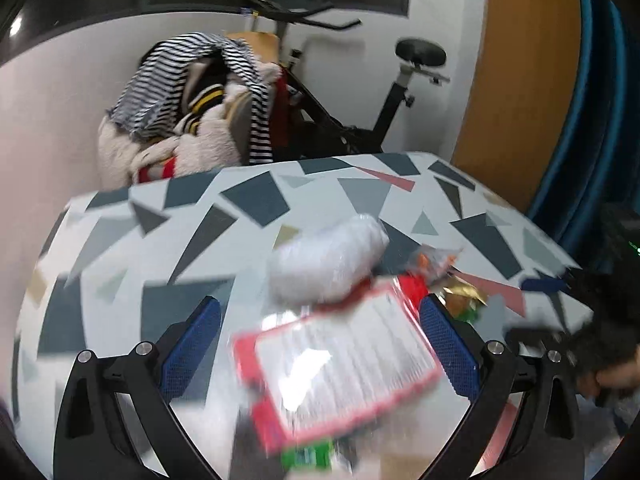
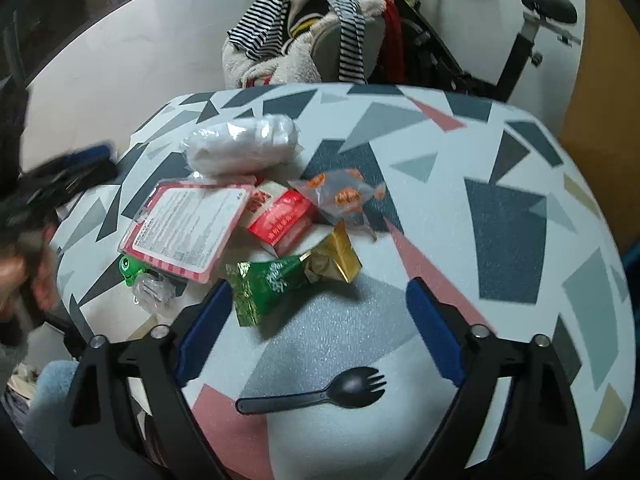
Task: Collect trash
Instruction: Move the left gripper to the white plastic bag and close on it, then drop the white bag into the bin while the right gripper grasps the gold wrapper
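While both tools hang spread and empty, the left tool (image 1: 320, 354) over the red-edged blister card (image 2: 186, 230) and the right tool (image 2: 318, 330) near the black spork (image 2: 320, 394), all the litter lies near the worktop's (image 2: 500, 208) near-left edge; nothing looks collected.

The table (image 2: 500, 216) has a white top patterned with grey, dark blue, pink and tan shards. Between the right gripper's jaws, nearest them, lies a black plastic spork (image 2: 316, 394). Just past the tips of those jaws sits a green and gold foil wrapper (image 2: 288, 280). Farther out and to the left lie a red-edged blister card (image 2: 188, 228), a red and white box (image 2: 282, 216), a clear orange-printed wrapper (image 2: 344, 196) and, farthest, a white bundle in clear plastic (image 2: 240, 144).
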`<state>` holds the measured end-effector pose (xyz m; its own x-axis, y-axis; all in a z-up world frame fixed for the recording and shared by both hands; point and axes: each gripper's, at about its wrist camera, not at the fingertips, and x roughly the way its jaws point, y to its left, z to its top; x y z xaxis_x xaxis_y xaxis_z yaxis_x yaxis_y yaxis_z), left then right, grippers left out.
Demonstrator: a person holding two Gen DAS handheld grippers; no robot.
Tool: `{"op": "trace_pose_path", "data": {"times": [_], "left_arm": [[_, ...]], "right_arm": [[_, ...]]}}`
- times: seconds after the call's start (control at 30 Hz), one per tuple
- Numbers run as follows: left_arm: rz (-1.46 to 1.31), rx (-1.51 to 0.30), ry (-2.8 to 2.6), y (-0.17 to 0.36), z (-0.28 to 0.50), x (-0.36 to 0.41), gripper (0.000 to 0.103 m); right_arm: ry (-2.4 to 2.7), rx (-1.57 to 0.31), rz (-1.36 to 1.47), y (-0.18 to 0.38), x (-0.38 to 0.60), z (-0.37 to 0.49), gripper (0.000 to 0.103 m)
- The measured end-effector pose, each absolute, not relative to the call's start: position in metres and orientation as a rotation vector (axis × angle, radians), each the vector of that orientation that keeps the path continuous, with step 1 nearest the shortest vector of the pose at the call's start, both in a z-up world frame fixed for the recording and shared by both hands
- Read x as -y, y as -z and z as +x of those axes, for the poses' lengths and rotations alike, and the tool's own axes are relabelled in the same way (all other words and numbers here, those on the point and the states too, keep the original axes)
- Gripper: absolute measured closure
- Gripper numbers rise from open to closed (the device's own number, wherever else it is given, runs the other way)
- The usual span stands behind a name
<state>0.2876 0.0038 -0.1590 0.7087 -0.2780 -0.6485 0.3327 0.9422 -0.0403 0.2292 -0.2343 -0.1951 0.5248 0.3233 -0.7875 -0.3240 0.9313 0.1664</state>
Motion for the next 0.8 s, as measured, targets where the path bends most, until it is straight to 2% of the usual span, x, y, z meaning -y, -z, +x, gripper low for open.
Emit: {"op": "trace_pose_path", "data": {"times": [0.17,0.27,0.3,0.33,0.43,0.57,0.6,0.73,0.8], "left_arm": [[0.171,-0.755,0.376,0.166,0.343,0.027,0.006],[0.259,-0.818,0.399,0.179,0.362,0.044,0.009],[0.277,-0.855,0.422,0.186,0.368,0.048,0.020],[0.296,-0.888,0.446,0.190,0.372,0.050,0.063],[0.307,-0.867,0.453,0.186,0.368,0.043,0.070],[0.264,-0.801,0.440,0.171,0.358,0.023,0.071],[0.242,-0.784,0.435,0.165,0.355,0.017,0.071],[0.115,-0.724,0.420,0.137,0.345,-0.016,0.071],[0.092,-0.690,0.420,0.124,0.334,-0.026,0.071]], "right_arm": [[-0.419,-0.989,0.078,0.206,0.237,0.226,0.023],[-0.424,-1.019,0.129,0.215,0.236,0.230,0.030],[-0.421,-1.024,0.140,0.217,0.236,0.231,0.032],[-0.417,-1.029,0.162,0.218,0.236,0.234,0.033],[-0.417,-1.040,0.230,0.220,0.237,0.241,0.033],[-0.402,-1.057,0.311,0.224,0.236,0.255,0.033],[-0.392,-1.059,0.332,0.226,0.236,0.260,0.036],[-0.334,-1.082,0.413,0.235,0.238,0.273,0.063],[-0.329,-1.084,0.439,0.235,0.239,0.275,0.066]]}}
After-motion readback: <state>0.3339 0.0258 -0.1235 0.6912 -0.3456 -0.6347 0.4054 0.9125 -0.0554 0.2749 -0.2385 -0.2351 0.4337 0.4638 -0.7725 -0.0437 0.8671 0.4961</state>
